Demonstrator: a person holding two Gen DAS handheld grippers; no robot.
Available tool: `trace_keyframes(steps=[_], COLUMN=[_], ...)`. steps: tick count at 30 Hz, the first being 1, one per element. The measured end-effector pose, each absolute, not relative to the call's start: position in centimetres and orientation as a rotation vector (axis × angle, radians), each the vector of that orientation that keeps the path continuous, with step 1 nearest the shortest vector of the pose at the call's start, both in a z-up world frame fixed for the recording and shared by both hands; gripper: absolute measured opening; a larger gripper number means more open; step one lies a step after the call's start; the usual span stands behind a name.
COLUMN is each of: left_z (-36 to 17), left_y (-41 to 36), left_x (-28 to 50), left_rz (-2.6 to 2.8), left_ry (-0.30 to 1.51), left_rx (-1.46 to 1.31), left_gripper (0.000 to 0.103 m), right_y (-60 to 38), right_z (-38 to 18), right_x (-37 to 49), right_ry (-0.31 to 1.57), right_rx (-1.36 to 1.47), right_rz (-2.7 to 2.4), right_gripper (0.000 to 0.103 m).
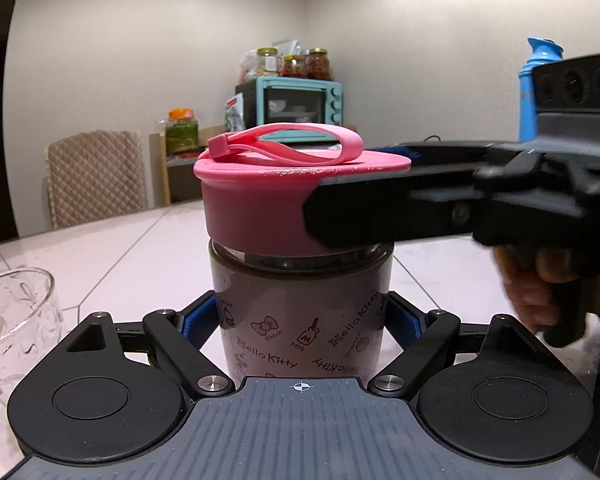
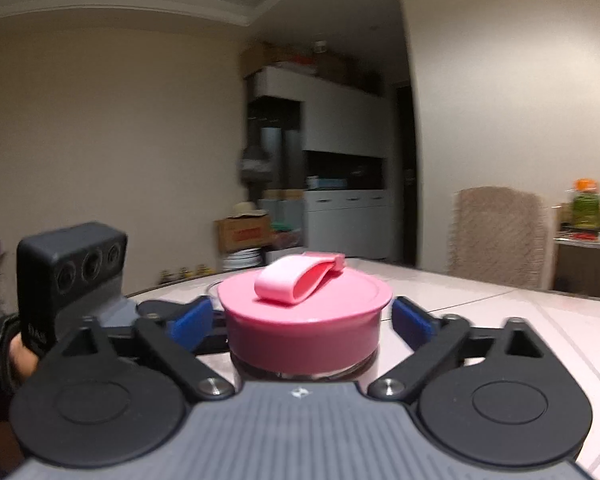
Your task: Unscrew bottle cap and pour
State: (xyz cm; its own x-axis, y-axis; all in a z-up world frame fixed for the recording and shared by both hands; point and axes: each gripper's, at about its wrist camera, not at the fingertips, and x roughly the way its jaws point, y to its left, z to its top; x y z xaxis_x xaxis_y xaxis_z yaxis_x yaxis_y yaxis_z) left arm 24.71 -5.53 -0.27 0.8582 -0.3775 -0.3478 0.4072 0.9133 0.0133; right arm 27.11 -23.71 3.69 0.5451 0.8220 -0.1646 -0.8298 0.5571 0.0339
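Note:
A glass bottle (image 1: 300,320) with Hello Kitty print stands upright on the table. Its pink cap (image 1: 256,208) carries a pink strap loop (image 1: 288,144). My left gripper (image 1: 302,316) is shut on the bottle body, blue pads at both sides. My right gripper (image 2: 304,320) straddles the pink cap (image 2: 304,320); its blue pads (image 2: 192,320) stand a little off the cap's sides, so it is open. In the left wrist view the right gripper's black finger (image 1: 380,212) lies along the cap's right side.
An empty clear drinking glass (image 1: 12,320) stands at the left on the pale tiled table (image 1: 120,248). A blue bottle (image 1: 530,92) is at the far right. A quilted chair (image 1: 96,176), a teal toaster oven (image 1: 296,104) and jars stand behind.

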Motion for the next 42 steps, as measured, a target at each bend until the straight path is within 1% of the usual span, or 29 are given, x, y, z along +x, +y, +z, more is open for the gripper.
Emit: trace_keyframes(steps=[8, 17, 30, 35, 42], left_z=[-0.2, -0.3, -0.3, -0.3, -0.3], left_y=[-5.5, -5.6, -5.6, -5.7, -5.6], left_x=[24.7, 24.6, 24.6, 24.6, 24.6], left_rz=[-0.412, -0.413, -0.413, -0.413, -0.413], left_ry=[0.347, 0.348, 0.347, 0.348, 0.348], left_rx=[0.088, 0.087, 0.087, 0.087, 0.087], left_gripper=[0.090, 0.090, 0.090, 0.090, 0.090], right_y=[-21.5, -20.0, -18.7, -18.3, -18.0], right_z=[4.0, 3.5, 3.0, 2.9, 2.6], right_x=[24.5, 24.9, 24.1, 24.3, 24.3], right_ry=[0.175, 0.177, 0.174, 0.189, 0.199], right_rx=[-0.076, -0.041, -0.070, -0.068, -0.069], right_rz=[0.790, 0.710, 0.632, 0.618, 0.603], right_gripper=[0.099, 0.098, 0.096, 0.090, 0.086])
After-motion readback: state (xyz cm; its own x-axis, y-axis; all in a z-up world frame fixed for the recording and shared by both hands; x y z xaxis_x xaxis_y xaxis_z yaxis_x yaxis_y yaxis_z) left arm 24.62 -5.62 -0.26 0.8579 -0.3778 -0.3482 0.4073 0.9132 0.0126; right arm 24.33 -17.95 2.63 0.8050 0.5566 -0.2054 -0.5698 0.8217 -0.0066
